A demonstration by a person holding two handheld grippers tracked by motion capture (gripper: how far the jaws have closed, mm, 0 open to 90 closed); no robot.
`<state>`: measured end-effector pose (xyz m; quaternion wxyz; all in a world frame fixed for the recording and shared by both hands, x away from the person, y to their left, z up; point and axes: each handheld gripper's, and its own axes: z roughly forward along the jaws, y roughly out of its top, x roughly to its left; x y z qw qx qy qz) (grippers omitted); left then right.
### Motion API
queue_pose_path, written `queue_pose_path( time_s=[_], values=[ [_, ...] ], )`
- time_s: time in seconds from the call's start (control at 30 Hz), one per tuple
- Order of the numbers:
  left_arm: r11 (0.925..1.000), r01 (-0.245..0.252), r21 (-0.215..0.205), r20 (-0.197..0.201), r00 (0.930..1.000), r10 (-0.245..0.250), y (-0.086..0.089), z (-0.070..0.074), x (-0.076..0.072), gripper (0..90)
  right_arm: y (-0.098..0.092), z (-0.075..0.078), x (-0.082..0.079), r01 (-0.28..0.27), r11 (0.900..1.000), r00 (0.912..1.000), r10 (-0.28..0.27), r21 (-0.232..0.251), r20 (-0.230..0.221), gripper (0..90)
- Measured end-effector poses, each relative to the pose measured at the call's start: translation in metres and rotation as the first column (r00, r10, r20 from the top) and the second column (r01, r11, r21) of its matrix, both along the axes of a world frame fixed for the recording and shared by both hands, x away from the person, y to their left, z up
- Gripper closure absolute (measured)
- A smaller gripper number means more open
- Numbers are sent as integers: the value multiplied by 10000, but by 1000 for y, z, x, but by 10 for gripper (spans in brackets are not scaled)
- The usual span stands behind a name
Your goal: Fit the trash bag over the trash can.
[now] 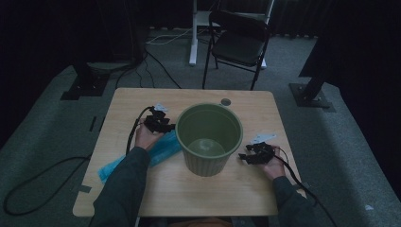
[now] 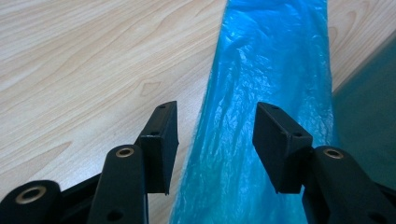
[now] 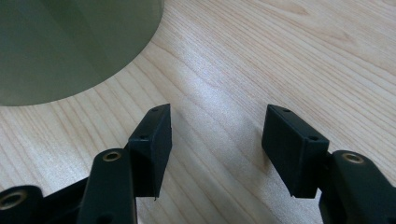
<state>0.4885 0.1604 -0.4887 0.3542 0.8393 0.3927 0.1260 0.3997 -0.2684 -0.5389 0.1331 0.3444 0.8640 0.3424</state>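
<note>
Black jaws of our left gripper [image 2: 212, 140] rise up close in the left gripper view, spread wide w/ the blue plastic bag [image 2: 266, 107] lying between them; pads don't press on it, so nothing is pinched. We see the bag as a long crinkled strip: in that view its long axis runs straight away from the gripper, along the line of the jaws. From the high view the bag [image 1: 142, 158] lies flat on the worktop [image 1: 208, 194], long axis on a diagonal, near end toward the front-left edge, far end pointing up at the base of the green bucket [image 1: 209, 139], just beside it. Our left gripper [image 1: 160, 124] sits over that far end, close to the bucket's left wall.

Our right gripper [image 3: 215, 140] is spread wide too, approx as wide as the left, empty, w/ bare worktop [image 3: 289, 56] between the jaws. Bucket wall [image 3: 70, 46] curves across the upper left of the right gripper view, near but apart from the jaw tips. In the high view this gripper [image 1: 255, 153] rests low by the bucket's right side. Bucket stands upright, mid-worktop, mouth open to the top.
</note>
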Motion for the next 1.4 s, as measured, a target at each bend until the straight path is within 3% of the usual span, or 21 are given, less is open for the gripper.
queue_pose_path(
  time_s=[0.1,0.2,0.3,0.67,0.97,1.03,1.13,1.3,1.4],
  values=[
    [10000,-28,56,-88,10000,28,-1,-1,6,499,0,0,1,-40,10000,10000,40,6,9,416],
    [9995,-250,168,-482,9985,258,-1,-6,14,488,0,0,1,-40,10000,10000,40,19,0,416],
    [9992,-410,43,-634,9971,411,1,-8,18,483,0,0,1,-53,10000,10000,53,20,-2,416],
    [9995,86,299,-1303,9915,-46,-26,-30,27,488,0,0,1,-81,10000,10000,81,19,14,414],
    [9976,262,635,-1351,9907,-174,-38,-35,26,479,0,0,2,-121,9999,9999,121,32,30,414],
    [9945,477,932,-1187,9923,-364,-40,-35,22,488,0,0,2,-117,9999,9999,117,33,32,414],
    [9878,529,1468,-944,9948,-392,-40,-33,16,609,0,0,1,-99,9999,9999,99,30,22,415],
    [9900,510,1314,-1271,9913,-342,-24,-32,12,823,0,0,1,-94,10000,10000,94,6,16,415],
    [9914,460,1228,-1415,9895,-284,-9,-32,9,888,0,0,1,-98,10000,9999,98,4,28,415]
  ],
)
